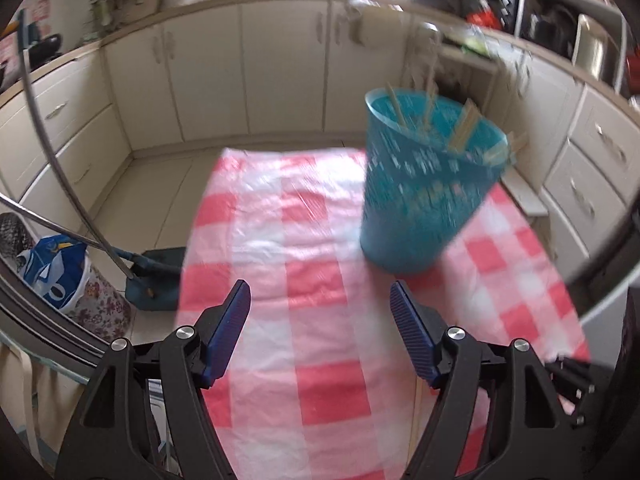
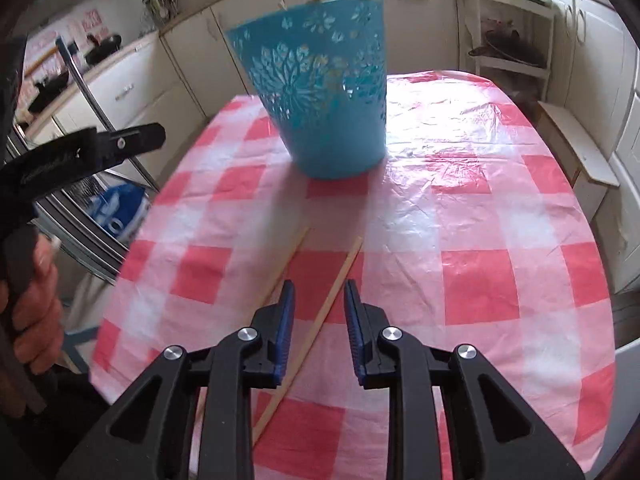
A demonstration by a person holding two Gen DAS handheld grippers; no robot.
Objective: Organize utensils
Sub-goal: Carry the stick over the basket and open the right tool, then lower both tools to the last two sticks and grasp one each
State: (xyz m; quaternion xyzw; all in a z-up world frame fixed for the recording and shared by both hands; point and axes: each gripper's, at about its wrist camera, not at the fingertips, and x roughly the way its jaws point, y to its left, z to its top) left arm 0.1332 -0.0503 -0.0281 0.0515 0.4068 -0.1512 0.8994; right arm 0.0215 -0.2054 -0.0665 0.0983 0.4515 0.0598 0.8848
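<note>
Red-and-white checked tablecloth (image 2: 472,208) of glossy plastic, spread over a table in a kitchen with cream cabinets (image 1: 280,72) along the far walls. Teal perforated basket (image 2: 328,92) standing upright toward the far middle of the cloth, flower pattern cut through its wall, wider at the rim than at the base. Several wooden chopsticks (image 1: 464,132) leaning inside the basket, tips above the rim; exact count not readable through motion blur. Two loose chopsticks lying flat on the near part of the cloth, well apart from the basket, both running diagonally from near left to far right: left chopstick (image 2: 286,266) partly hidden under the left finger of the right gripper; right chopstick (image 2: 332,300) passing between that gripper's fingers. Right gripper (image 2: 319,292) pointing steeply down at the cloth, jaws a modest gap apart, blue pads to either side of the right chopstick and not pressing on it; contact with the cloth not determinable. Left gripper (image 1: 320,300) over the near left part of the cloth, jaws wide apart, nothing between them, basket farther off and to the right. Left gripper seen also at the left edge of the right wrist view, grasped by a hand (image 2: 34,304). Blue-and-white bag (image 1: 56,276) on the floor left of the table.
</note>
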